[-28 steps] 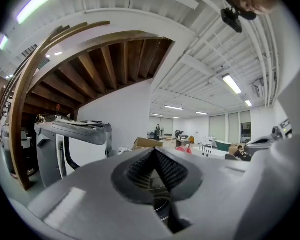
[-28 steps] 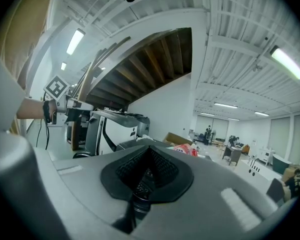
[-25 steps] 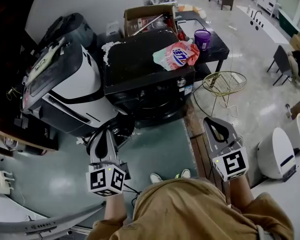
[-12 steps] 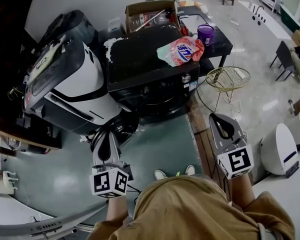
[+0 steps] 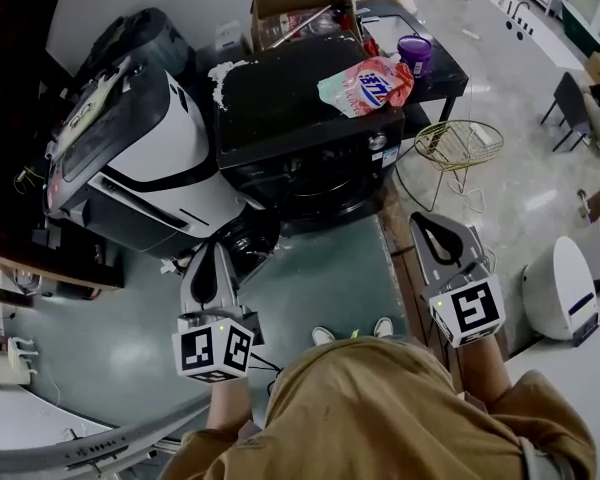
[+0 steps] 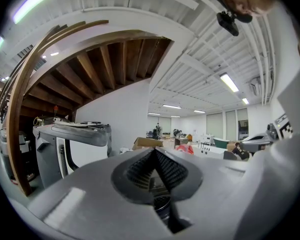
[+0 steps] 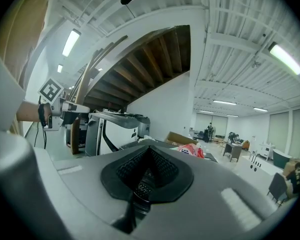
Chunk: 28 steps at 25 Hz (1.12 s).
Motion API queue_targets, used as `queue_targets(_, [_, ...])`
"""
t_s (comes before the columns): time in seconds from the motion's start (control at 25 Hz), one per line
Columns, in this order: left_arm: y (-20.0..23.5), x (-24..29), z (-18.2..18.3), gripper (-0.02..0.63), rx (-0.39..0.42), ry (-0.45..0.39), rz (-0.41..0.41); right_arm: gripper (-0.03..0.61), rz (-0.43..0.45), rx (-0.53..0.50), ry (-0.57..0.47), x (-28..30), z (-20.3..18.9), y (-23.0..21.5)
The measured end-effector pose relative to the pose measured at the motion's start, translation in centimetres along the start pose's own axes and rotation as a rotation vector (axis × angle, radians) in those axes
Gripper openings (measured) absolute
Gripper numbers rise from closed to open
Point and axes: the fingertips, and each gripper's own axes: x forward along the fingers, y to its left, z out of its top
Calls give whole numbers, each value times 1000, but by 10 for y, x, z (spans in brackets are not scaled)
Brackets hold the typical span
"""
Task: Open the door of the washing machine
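**A:** What's the biggest thing in front of you?

**B:** The black washer [image 5: 300,133]. It is straight ahead with its front turned toward me. A white machine [image 5: 140,168] stands just beside its left side. A dark table [image 5: 442,86] stands at its right rear corner.

**A:** And the door?

**B:** The door [image 5: 315,190] is the round dark panel on that front face. It looks shut, but the panel is too dark for me to trace its edge.

**A:** What else is around it?

**B:** A box [image 5: 298,13] sits beyond the washer's back edge. A wire stand [image 5: 458,143] is on the floor [image 5: 320,288] to the right. A pink bag [image 5: 368,83] lies on the right side of the washer's top. A purple tub [image 5: 414,53] stands on the table just past the bag.

**A:** And what you're holding?

**B:** My left hand-held gripper [image 5: 213,253] has its jaws pressed together and is empty. It sits low by the washer's lower left corner, near the front but not touching it. The door lies up and to its right. My right hand-held gripper [image 5: 432,226] is also closed and empty. I hold it off to the right of the washer's front, over the wooden strip of floor. It is well apart from the door, which lies to its upper left.
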Motion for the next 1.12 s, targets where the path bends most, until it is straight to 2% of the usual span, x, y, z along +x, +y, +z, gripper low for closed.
queue_targets(0.72, [14,9,-10,58,-11,30,-11,5,-34,2,37,1,-7,3])
queue_targets(0.92, [16,10,-14,60,-21,33,-11,5,-21,1,72,4,-10,8])
queue_targets(1.12, [20,13,-14,60,-28,23,-8,5,-15,-4,64,9,-9,12])
